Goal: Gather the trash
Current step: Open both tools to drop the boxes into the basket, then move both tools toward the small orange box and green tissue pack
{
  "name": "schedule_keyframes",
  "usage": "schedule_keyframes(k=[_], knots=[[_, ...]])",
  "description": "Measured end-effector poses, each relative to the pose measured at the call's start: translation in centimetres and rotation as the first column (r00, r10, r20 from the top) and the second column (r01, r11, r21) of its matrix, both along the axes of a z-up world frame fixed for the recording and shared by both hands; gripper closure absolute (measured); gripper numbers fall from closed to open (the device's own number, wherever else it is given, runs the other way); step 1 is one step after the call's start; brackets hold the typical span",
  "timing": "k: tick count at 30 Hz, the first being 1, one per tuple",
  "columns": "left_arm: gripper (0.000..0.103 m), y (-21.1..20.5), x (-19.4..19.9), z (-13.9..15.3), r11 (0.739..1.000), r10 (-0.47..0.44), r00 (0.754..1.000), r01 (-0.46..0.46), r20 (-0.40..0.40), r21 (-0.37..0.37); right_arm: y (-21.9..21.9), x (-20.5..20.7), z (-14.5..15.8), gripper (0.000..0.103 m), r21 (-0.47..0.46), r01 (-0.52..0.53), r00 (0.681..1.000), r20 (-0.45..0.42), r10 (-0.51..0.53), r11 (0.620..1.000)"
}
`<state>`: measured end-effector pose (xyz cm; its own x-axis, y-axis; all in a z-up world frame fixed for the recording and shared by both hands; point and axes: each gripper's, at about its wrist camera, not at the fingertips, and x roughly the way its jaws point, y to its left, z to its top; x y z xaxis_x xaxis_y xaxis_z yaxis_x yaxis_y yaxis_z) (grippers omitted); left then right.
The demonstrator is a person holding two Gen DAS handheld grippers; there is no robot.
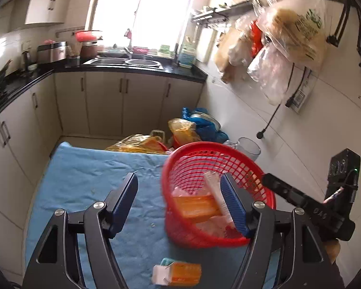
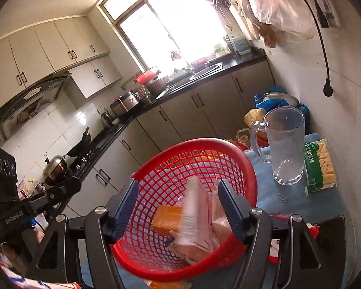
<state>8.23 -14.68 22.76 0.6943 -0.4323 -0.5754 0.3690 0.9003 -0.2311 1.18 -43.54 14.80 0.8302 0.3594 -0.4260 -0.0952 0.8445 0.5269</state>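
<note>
A red mesh basket (image 1: 216, 192) (image 2: 192, 207) stands tilted on a table covered with a blue cloth (image 1: 89, 180) (image 2: 300, 204). Inside it lie an orange carton (image 1: 196, 206) (image 2: 168, 219), a blurred white box (image 1: 217, 192) (image 2: 192, 214) with fine print too smeared to read, and pale plastic wrappers (image 1: 211, 226) (image 2: 219, 226).

The left gripper (image 1: 179, 200) has its jaws spread wide with nothing between them; its right blue-padded finger sits inside the basket beside the white box, the left one over bare cloth. Near this gripper, on the cloth at the near edge, lies another orange carton with a white and teal end (image 1: 177, 274); its lettering cannot be read.

The right gripper (image 2: 178, 207) is also spread open over the basket, both fingers hanging above the trash without touching it. The left gripper's body, at the left in the right wrist view, carries the marking "GenRobot.AI".

To the right of the basket stands an upright clear glass mug (image 2: 284, 144) (image 1: 249, 148), and just right of that a packet of pale yellow snacks with a green label strip (image 2: 320, 166) bearing Chinese characters too small to read. A paper clip (image 2: 282, 198) lies on the cloth nearer than the mug. Plastic bags (image 1: 288, 33) hang on the right wall; one shows green printing, not legible
</note>
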Motion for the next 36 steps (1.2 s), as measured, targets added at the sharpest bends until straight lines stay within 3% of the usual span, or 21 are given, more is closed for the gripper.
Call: schedule_keyframes(k=[5, 13, 21, 28, 36], knots=[[0.033, 3.3, -2.8, -1.0, 0.994, 0.095, 0.995, -0.095, 0.008, 0.061, 0.5, -2.9, 0.4, 0.029, -0.017, -0.006, 1.0, 0.017, 0.006, 1.0], [0.027, 7.4, -8.6, -4.4, 0.976, 0.153, 0.988, -0.149, -0.013, 0.158, 1.2, -8.9, 0.2, 0.025, -0.054, -0.024, 0.999, 0.024, 0.025, 0.998], [0.027, 10.8, -14.6, -10.0, 0.953, 0.223, 0.973, -0.203, -0.066, 0.227, 2.9, -13.4, -4.3, 0.023, -0.133, -0.08, 0.995, -0.07, 0.072, 0.988], [0.027, 10.6, -18.1, -14.2, 0.933, 0.251, 0.964, -0.217, -0.089, 0.286, 5.4, -12.5, -10.2, 0.023, -0.098, -0.147, 0.976, -0.177, 0.128, 0.984], [0.026, 9.7, -19.6, -15.7, 0.913, 0.199, 0.979, -0.17, -0.041, 0.372, 8.1, -8.5, -13.3, 0.022, -0.071, -0.193, 0.963, -0.203, 0.175, 0.979]])
